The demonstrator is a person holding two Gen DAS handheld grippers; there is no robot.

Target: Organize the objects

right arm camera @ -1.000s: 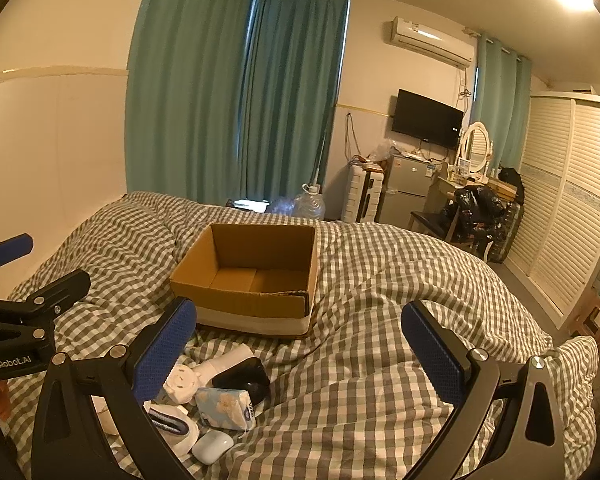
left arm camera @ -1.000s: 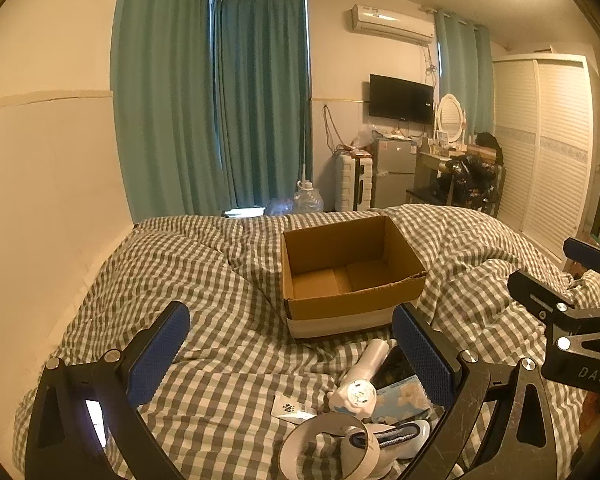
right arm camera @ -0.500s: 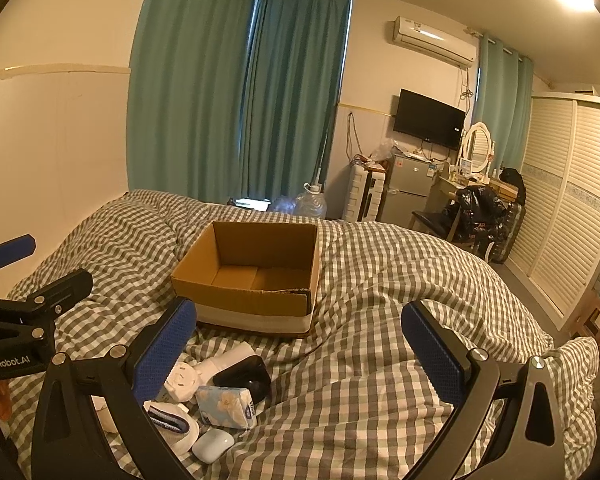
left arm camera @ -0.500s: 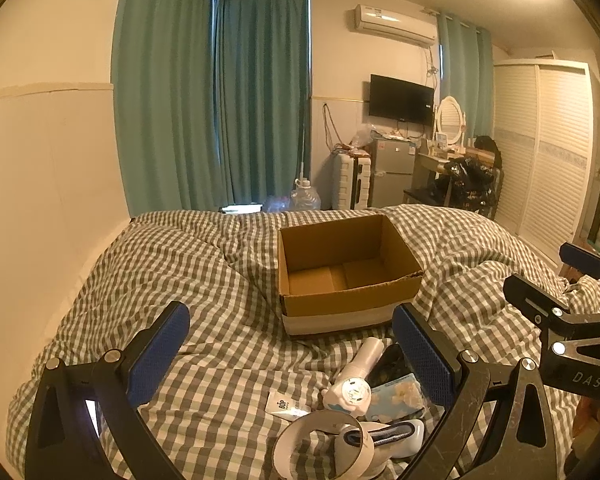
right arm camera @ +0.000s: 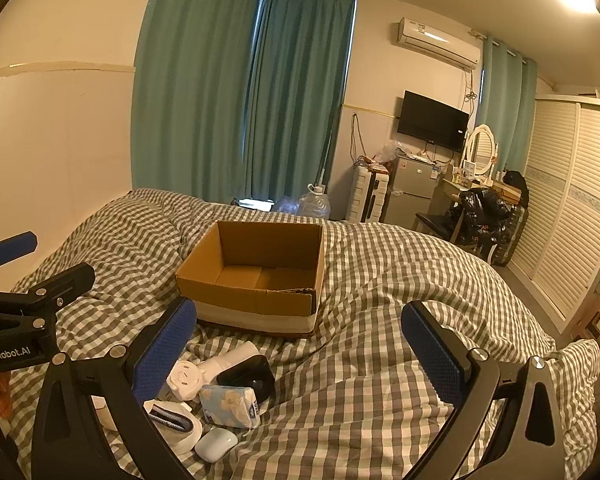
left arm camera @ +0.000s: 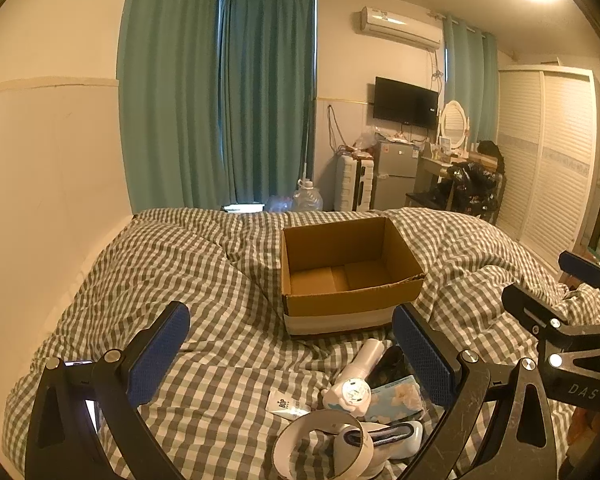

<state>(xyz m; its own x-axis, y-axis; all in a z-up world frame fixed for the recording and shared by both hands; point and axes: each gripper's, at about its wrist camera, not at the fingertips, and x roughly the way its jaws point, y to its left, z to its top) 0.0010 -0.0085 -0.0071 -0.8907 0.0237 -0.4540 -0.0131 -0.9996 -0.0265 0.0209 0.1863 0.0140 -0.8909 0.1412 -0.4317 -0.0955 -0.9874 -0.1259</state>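
Note:
An open cardboard box (left arm camera: 350,276) (right arm camera: 256,276) sits empty on the checked duvet. In front of it lies a small pile: a white handheld fan (left arm camera: 356,380) (right arm camera: 204,372), a blue tissue pack (left arm camera: 396,398) (right arm camera: 230,402), a black case (right arm camera: 252,372), a white tape roll (left arm camera: 320,440), a small white tube (left arm camera: 288,404) and a white mouse (right arm camera: 216,444). My left gripper (left arm camera: 296,352) hovers open above the pile's left side. Wide open too, my right gripper (right arm camera: 300,348) holds nothing, with the pile at its left finger.
The checked duvet (right arm camera: 400,280) covers the whole bed, rumpled at the right. A plain wall (left arm camera: 48,168) borders the bed's left side. Beyond the bed stand green curtains (left arm camera: 260,100), a water jug (right arm camera: 316,204), a small fridge (right arm camera: 414,192) and a slatted wardrobe (right arm camera: 572,208).
Both cameras have shifted slightly, so the box and pile sit a little lower and nearer. Nothing on the bed has moved and both grippers stay open.

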